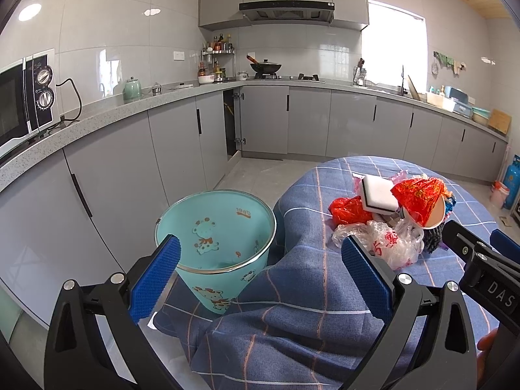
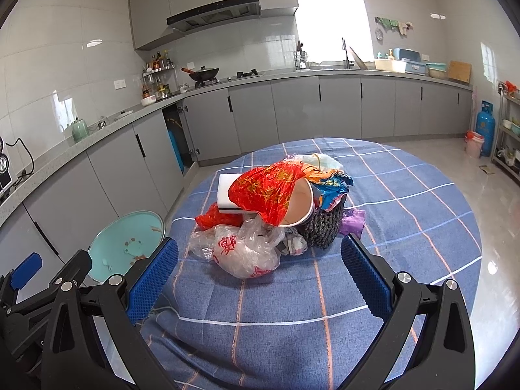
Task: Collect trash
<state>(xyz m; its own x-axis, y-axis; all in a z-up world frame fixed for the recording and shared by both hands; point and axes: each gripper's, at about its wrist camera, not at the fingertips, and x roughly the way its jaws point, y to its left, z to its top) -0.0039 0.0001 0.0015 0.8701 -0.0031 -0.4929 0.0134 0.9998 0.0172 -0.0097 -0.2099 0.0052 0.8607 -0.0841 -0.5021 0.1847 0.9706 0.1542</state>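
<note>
A heap of trash lies on the round table with the blue checked cloth (image 2: 406, 201): a clear plastic bag with red print (image 2: 243, 250), a red foil wrapper (image 2: 263, 191) over a paper cup (image 2: 299, 208), a white sponge block (image 2: 227, 191), a dark knitted piece (image 2: 325, 227). A teal bin with cartoon animals (image 1: 214, 230) stands on the floor left of the table, its mouth empty-looking. My left gripper (image 1: 260, 269) hangs open between the bin and the table edge. My right gripper (image 2: 260, 269) is open, just short of the clear bag. Neither holds anything.
Grey kitchen cabinets (image 1: 130, 169) and a stone counter run along the left and back walls, with a microwave (image 1: 22, 97) at left. One cabinet door (image 1: 232, 120) stands ajar. A blue gas cylinder (image 2: 484, 126) and a small white bucket (image 2: 473, 144) sit at far right.
</note>
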